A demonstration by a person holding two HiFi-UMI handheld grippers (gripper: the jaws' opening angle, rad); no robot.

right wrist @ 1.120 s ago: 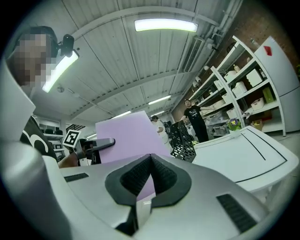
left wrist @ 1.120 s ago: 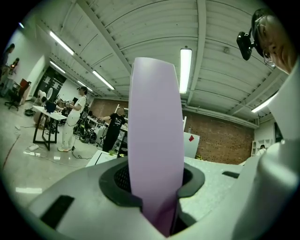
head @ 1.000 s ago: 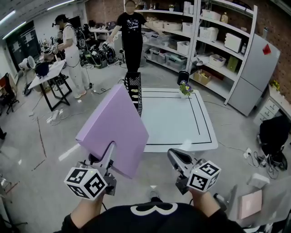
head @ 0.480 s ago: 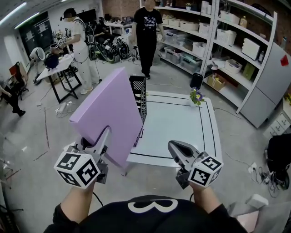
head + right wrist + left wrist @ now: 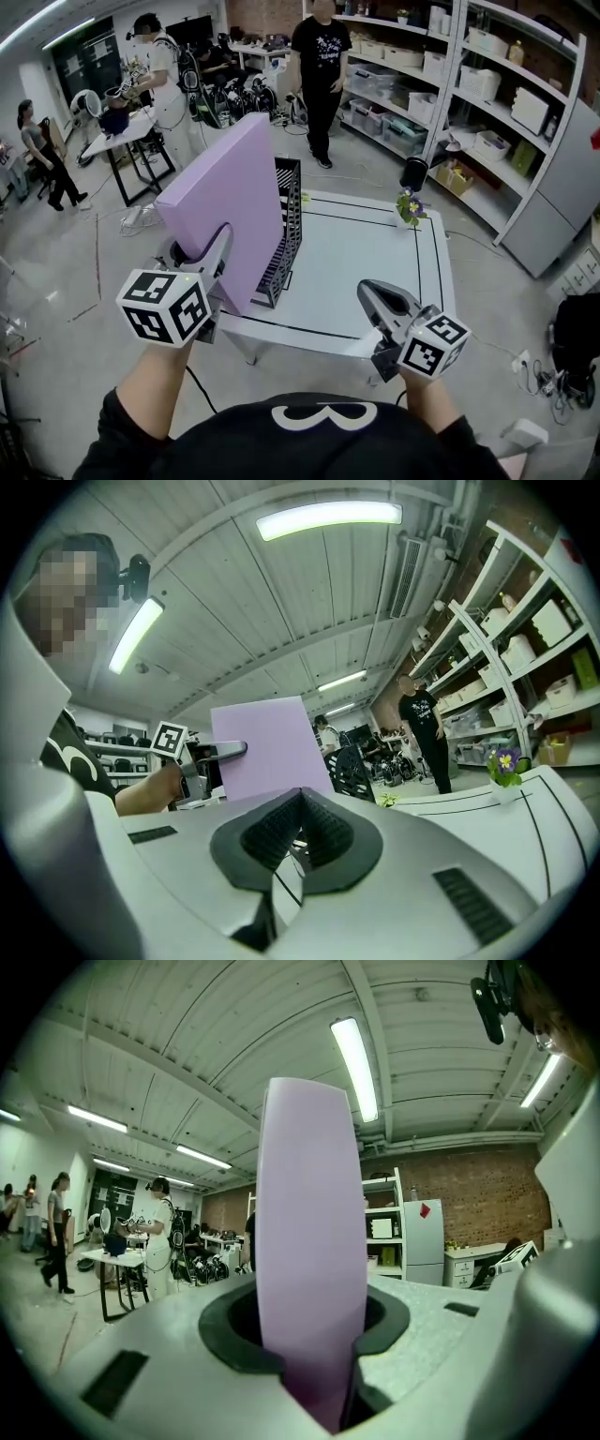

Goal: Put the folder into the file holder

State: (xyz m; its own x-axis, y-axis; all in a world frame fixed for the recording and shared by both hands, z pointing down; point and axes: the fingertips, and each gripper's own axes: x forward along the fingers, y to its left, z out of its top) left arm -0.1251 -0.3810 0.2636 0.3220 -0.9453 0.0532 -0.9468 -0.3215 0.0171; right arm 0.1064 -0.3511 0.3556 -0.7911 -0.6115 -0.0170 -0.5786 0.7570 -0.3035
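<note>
Nearest: left gripper (image 5: 217, 255) is clamped on the lower edge of the purple folder (image 5: 230, 202), pads pressing both faces, so the grip looks firm. The right gripper (image 5: 380, 298) hangs empty w/ jaws together, off to the right at the near table edge. The folder stands nearly upright, tilted a bit, on the near-left side of the black mesh file holder (image 5: 284, 225) and covering part of it. It looks not yet in a slot, tho its bottom edge vs. the dividers can't be made out. The holder sits at the near-left corner of the white table (image 5: 375, 253), close to the edge. To do this step well, IMO: square the folder's plane w/ the slot direction first, lift so the bottom edge clears the holder's top rim, then lower straight down btwn two dividers, no twisting. Gripping low means the tall top can sway, so go slow & keep it vertical. The holder prob. light & near the edge, so a side shove could slide or tip it; the right gripper could brace its far side. Release only once the folder bottoms out. Further back, a small flower pot (image 5: 407, 208) at the far table edge is well apart, no issue.
</note>
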